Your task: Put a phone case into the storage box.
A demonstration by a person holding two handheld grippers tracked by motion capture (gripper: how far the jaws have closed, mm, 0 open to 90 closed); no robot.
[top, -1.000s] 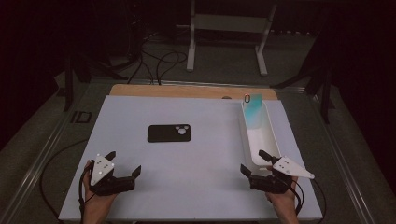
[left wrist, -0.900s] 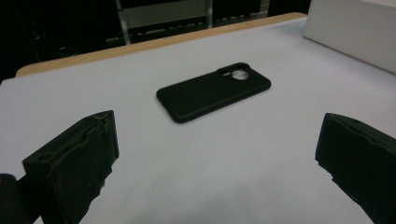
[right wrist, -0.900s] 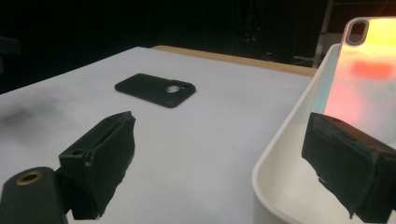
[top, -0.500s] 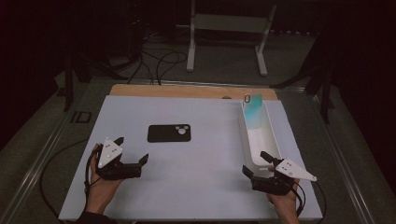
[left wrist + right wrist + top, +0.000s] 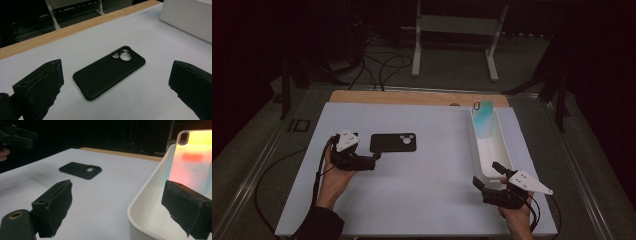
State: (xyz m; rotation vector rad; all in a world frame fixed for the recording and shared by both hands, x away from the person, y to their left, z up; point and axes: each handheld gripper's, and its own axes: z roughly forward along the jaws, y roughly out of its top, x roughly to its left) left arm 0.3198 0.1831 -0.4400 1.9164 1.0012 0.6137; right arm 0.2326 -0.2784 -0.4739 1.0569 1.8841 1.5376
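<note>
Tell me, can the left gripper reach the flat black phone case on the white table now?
Probably yes. The left gripper is open beside the black phone case, whose near end lies between its jaws in the left gripper view, and bare white table surrounds it, so nothing blocks the way.

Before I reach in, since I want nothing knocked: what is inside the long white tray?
The long white plastic tray holds an iridescent phone case leaning against its far end. The near floor shows bare; the case hides whatever lies behind it.

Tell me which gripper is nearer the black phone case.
Left. The left gripper sits open just short of the black phone case, not touching it; the right gripper is far off by the white tray.
</note>
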